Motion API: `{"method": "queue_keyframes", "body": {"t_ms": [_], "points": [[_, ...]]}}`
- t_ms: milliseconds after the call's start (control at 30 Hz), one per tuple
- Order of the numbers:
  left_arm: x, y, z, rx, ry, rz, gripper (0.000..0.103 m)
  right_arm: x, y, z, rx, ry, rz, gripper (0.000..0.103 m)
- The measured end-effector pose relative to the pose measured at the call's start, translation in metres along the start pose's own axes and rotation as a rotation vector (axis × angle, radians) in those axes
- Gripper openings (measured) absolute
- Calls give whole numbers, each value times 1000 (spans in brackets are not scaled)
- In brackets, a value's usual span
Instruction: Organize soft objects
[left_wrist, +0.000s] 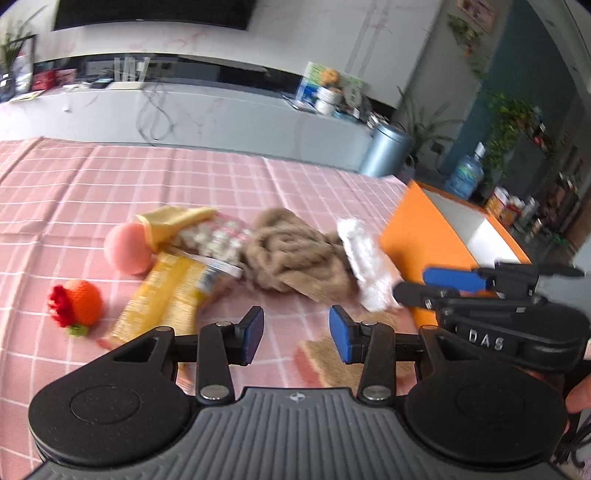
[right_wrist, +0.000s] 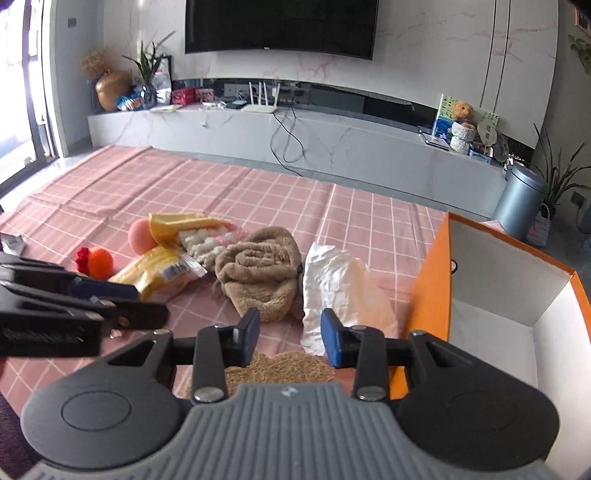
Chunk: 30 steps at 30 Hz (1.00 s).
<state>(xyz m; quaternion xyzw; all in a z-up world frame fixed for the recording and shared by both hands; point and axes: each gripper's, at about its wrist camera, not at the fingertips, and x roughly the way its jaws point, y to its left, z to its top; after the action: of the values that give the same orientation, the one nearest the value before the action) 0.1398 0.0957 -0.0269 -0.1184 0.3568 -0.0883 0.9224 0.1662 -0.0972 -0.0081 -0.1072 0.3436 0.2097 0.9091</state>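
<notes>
Okay, your right gripper (right_wrist: 290, 338) is nearer the brown towel (right_wrist: 258, 273), which lies just ahead of its empty, parted fingers; left gripper (left_wrist: 296, 334) likewise parted.

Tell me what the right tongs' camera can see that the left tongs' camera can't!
Only the right wrist view shows the gold vase, the white router and the white inside of the orange box.

Only the left wrist view shows the blue water jug and the "DAS" label on the right tongs.

Both show the brown fluffy towel, orange knitted fruit, pink ball, yellow snack packet, white crinkly bag and pink checked cloth.
</notes>
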Motion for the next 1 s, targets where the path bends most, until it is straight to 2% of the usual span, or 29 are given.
{"method": "queue_keyframes", "body": {"t_ms": [133,167,200,233,433,567,700,933,1000], "points": [[-2,19,1,16,-23,87,60,18,2,3,43,43,29,37],[-2,24,1,16,-27,104,63,22,4,4,48,46,37,42],[-2,29,1,22,-32,121,67,25,7,4,49,44,40,52],[-1,33,1,34,-38,138,69,28,10,5,47,41,34,55],[14,49,9,142,-7,173,81,47,15,18,-1,48,0,55],[31,52,13,188,39,163,82,59,-7,34,2,87,-47,55],[49,52,13,216,77,179,83,78,-30,46,57,149,-60,55],[69,61,13,200,126,181,83,111,-42,44,113,293,-36,56],[72,61,14,198,132,182,83,117,-44,43,130,331,-46,59]]}}
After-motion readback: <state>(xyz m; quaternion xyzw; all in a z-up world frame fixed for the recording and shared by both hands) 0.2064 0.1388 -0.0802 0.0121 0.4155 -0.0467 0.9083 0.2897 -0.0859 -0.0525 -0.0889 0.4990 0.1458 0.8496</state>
